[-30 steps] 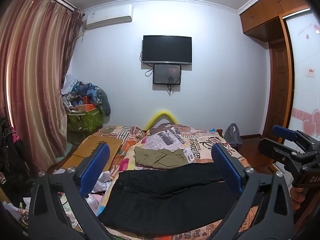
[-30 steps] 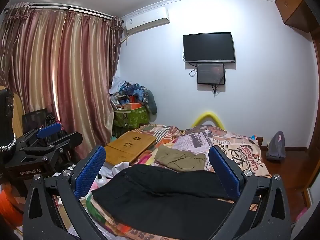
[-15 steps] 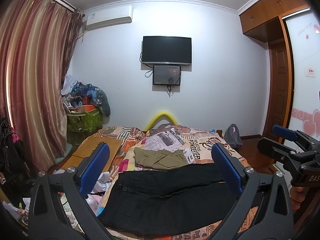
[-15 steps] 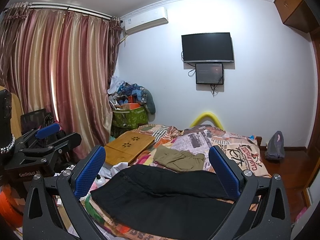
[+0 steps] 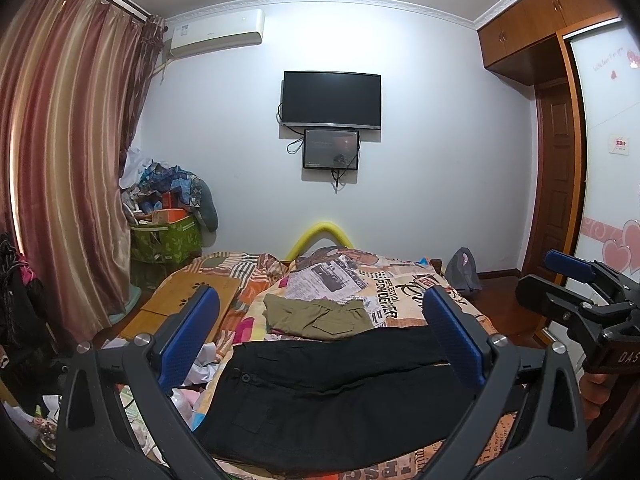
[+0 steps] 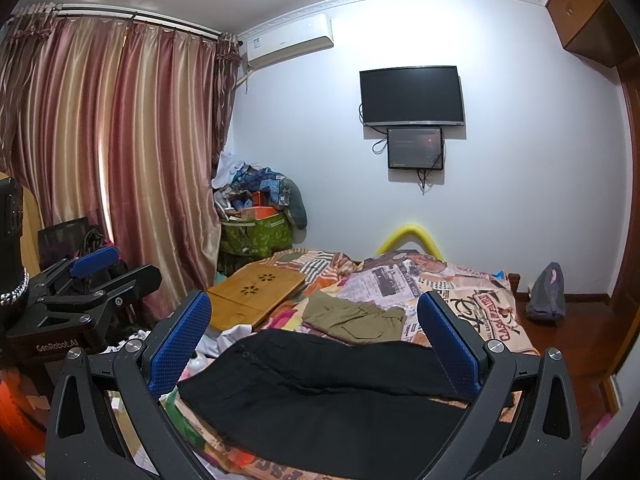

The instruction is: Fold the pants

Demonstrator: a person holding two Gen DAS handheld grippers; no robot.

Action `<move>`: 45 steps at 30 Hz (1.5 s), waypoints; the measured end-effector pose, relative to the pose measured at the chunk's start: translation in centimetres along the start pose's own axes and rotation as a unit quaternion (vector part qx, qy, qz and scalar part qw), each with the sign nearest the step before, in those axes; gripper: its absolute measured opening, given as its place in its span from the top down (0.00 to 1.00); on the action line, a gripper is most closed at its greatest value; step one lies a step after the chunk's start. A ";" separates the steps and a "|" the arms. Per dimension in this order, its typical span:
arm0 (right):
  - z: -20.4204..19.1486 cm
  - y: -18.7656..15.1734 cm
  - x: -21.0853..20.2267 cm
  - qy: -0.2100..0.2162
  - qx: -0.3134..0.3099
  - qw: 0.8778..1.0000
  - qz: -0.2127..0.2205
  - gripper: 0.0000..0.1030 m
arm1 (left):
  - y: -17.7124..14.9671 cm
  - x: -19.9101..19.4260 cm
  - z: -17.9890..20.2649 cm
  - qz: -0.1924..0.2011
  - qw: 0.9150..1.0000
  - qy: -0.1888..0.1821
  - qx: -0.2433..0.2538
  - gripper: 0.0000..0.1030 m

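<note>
Held level above the near edge of the bed, both tools apart from the cloth and gripping nothing. Left gripper (image 5: 320, 344) spread wide, blue ribbed pads (image 5: 188, 336) framing the garment; right gripper (image 6: 316, 340) likewise spread, seemingly poised so that each could reach one end of the cloth. Lay just beyond them, black pants (image 5: 336, 384), stretched crosswise over the bed's near end, waistband with its button toward the left, legs running off right. Looked like soft, matte, fairly heavy fabric, lightly creased along the middle, apparently doubled leg over leg already, so likely ready for a crosswise fold; hems hidden behind the right finger. Further back, olive pants (image 5: 316, 316) in a compact folded bundle with a cargo pocket showing, probably set aside as finished. Underneath, a bedspread (image 5: 400, 292) printed like newspaper, thin and rumpled. Left of the bed, a smooth wooden lap table (image 6: 256, 292) with flower-shaped cutouts. Beyond, glossy striped curtains (image 6: 120, 152) and a dark television (image 5: 332, 98) on the pale wall.
</note>
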State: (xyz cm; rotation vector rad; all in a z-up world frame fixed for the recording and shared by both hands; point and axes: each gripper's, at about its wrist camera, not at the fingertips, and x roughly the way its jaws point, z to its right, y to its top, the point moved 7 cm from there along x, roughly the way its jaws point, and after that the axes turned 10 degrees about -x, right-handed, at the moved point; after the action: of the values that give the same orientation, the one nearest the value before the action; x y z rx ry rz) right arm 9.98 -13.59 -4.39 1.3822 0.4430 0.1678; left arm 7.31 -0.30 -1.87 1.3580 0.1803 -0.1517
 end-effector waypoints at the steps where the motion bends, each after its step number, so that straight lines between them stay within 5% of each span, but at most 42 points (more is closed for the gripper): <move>1: 0.1 0.0 0.0 0.000 0.001 1.000 0.000 0.00 | 0.0 0.0 0.0 0.000 1.000 0.000 0.000 0.00; 45: 1.7 -1.4 0.9 -0.016 0.012 1.000 -0.019 0.00 | -0.5 1.3 -0.8 -0.024 1.000 -0.012 0.001 0.00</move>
State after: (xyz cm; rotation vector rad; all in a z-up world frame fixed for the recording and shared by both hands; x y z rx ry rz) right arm 11.32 -15.10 -5.76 1.3966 0.4449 0.1096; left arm 8.41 0.40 -2.83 1.3542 0.1927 -0.2094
